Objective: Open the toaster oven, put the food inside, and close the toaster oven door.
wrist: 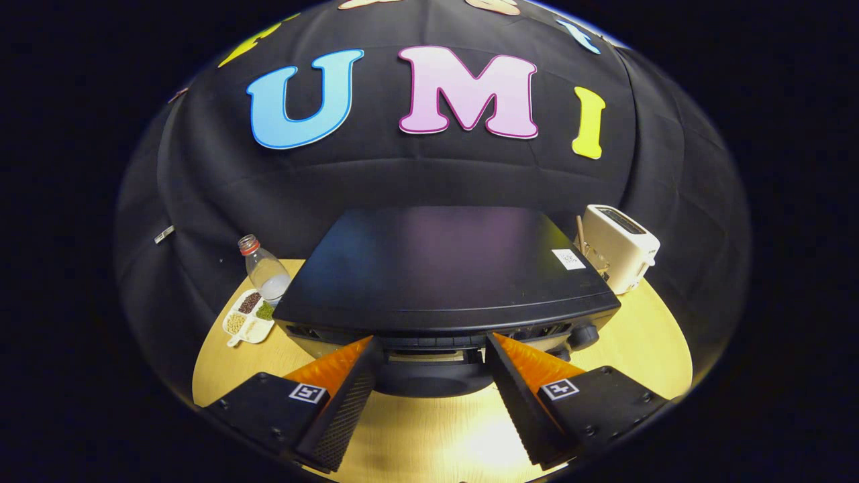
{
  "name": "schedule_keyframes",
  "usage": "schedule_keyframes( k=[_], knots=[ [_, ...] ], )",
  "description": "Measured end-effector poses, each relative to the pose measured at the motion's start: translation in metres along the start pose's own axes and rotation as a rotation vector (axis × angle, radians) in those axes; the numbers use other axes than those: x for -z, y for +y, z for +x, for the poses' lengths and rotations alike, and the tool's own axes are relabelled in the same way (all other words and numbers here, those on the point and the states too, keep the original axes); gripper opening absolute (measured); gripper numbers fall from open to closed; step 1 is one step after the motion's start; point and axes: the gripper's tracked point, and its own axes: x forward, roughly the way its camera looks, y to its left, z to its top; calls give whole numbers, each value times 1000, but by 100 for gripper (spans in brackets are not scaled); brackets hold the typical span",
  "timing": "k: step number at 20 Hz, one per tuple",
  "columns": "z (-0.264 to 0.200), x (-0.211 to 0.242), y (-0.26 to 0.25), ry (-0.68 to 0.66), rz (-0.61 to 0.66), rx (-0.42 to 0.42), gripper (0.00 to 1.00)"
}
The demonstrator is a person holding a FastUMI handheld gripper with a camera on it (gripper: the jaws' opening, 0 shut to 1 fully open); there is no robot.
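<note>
Gripper (429, 376) spread wide, holding nothing. Toaster oven (443, 268) dead ahead, door front between fingertips, probably handle there; long axis crosswise.

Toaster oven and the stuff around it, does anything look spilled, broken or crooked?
Nothing stands out. The toaster oven sits square on the table, the bottle stands upright, and the snack tray keeps its bits inside. The white toaster stands upright too. The gripper is open at the oven's front.
</note>
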Motion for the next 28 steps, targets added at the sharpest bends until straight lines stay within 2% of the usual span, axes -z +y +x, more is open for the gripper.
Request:
schedule_keyframes(
  k=[11,15,20,27,28],
  knots=[
    [-40,77,-7,150,17,4,99],
    [-48,123,-7,268,23,4,99],
    [-53,160,2,359,109,-25,99],
    [-66,143,-2,325,180,-60,98],
    [-66,138,-9,316,184,-54,91]
  ],
)
